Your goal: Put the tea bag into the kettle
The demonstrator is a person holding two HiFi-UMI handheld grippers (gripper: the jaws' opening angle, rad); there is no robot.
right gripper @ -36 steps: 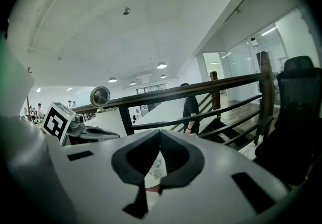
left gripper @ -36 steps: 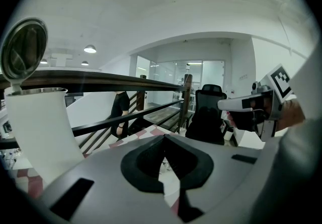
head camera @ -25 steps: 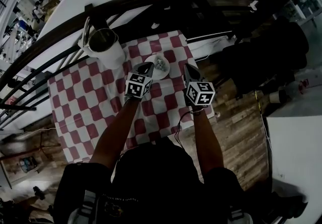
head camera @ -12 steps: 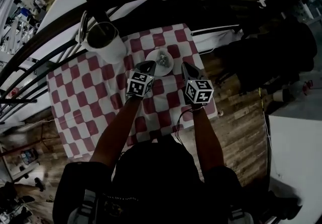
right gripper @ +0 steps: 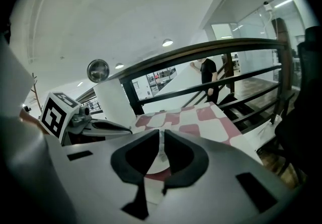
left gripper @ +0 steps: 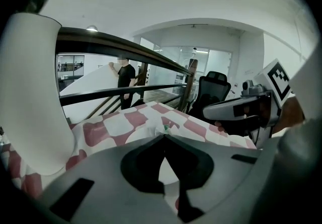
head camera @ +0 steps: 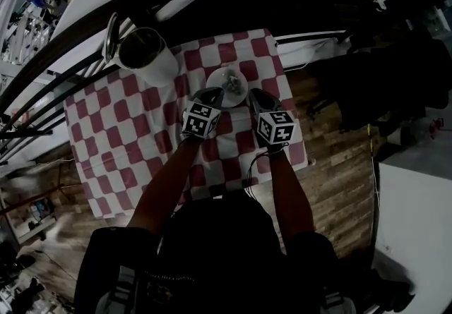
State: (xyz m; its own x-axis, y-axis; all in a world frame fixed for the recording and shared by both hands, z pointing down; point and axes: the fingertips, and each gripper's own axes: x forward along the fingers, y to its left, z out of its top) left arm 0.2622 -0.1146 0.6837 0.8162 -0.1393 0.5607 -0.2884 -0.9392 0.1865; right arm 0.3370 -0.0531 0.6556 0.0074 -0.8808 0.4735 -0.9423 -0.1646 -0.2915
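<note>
The pale crumpled tea bag (head camera: pixel 230 82) on the round white plate (head camera: pixel 241 74) is seen just ahead, between the left tool (head camera: pixel 215 96) and right tool (head camera: pixel 252 96), both closed and empty.

Tea bag on plate, kettle upright and open, the two well apart.

Tea bag (head camera: pixel 229 82): small pale crumpled bundle, lying mid-plate on a small round white plate (head camera: pixel 239 76), upper centre of the head view. In the left gripper view it shows a speck of green (left gripper: pixel 162 128). Kettle (head camera: pixel 145 57): white body, standing upright, mouth open and dark inside, on the red-and-white checked tablecloth (head camera: pixel 127 133) at its far corner, upper left of the head view. It fills the left side of the left gripper view (left gripper: pixel 30 92) and stands left of centre in the right gripper view (right gripper: pixel 113 98).
</note>
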